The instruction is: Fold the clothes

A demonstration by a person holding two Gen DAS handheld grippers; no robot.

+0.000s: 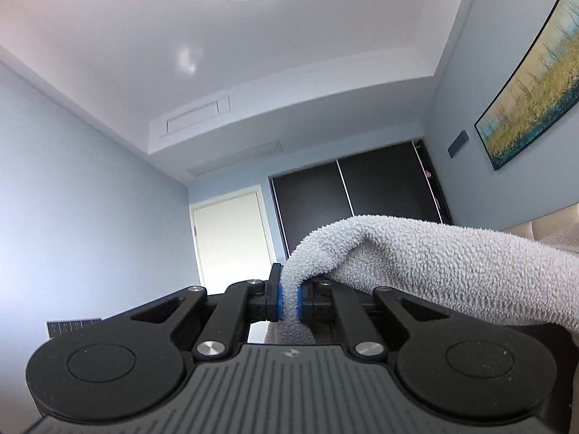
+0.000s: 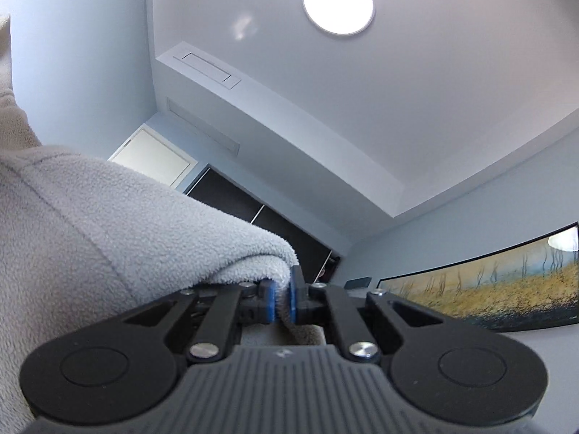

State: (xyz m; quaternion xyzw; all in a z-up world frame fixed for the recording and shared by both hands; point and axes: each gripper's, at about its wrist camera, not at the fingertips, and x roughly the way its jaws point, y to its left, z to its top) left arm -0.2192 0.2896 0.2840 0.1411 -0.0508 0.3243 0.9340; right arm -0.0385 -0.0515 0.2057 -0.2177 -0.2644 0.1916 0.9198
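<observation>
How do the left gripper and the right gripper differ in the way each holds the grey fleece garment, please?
The left gripper has the grey fleece garment trailing off to its right side, while from the right gripper it drapes to the left. The fleece hides the left gripper's right finger, but the right gripper's left finger. Shared: both pairs of blue pads are shut on a pinched fold, and both grippers point up toward the ceiling.

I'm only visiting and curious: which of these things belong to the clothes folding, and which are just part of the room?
In use:
- grey fleecy garment
- left hand-held gripper, shut on it
- right hand-held gripper, shut on it

Just there:
- round white ceiling light
- framed yellow-and-blue landscape painting
- dark sliding wardrobe doors
- white door
</observation>
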